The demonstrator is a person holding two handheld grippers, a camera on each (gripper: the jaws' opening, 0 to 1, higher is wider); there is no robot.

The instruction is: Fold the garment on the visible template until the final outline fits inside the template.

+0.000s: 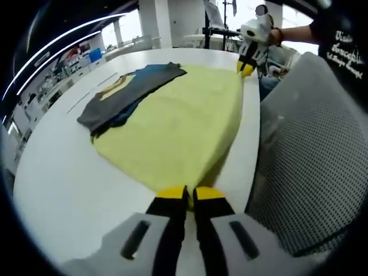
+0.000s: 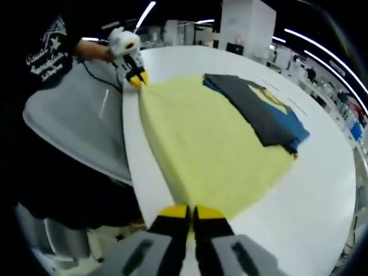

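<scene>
A yellow cloth (image 1: pixel 178 126) lies spread on the white table (image 1: pixel 57 184), reaching its near edge. A folded dark grey and blue garment (image 1: pixel 129 95) with a yellow print lies on the cloth's far side, partly over onto the table. My left gripper (image 1: pixel 187 194) is shut on one near corner of the yellow cloth. The right gripper (image 1: pixel 246 68) pinches the other near corner. In the right gripper view, my right gripper (image 2: pixel 191 213) is shut on the yellow cloth (image 2: pixel 213 149), the left gripper (image 2: pixel 138 79) holds the far corner, and the dark garment (image 2: pixel 259 106) lies to the right.
A grey mesh chair back (image 1: pixel 310 149) (image 2: pixel 75 121) stands close against the table's near edge beside both grippers. A person in a dark printed top (image 2: pixel 49 49) holds the grippers. Shelves and desks line the room beyond the table (image 2: pixel 322 190).
</scene>
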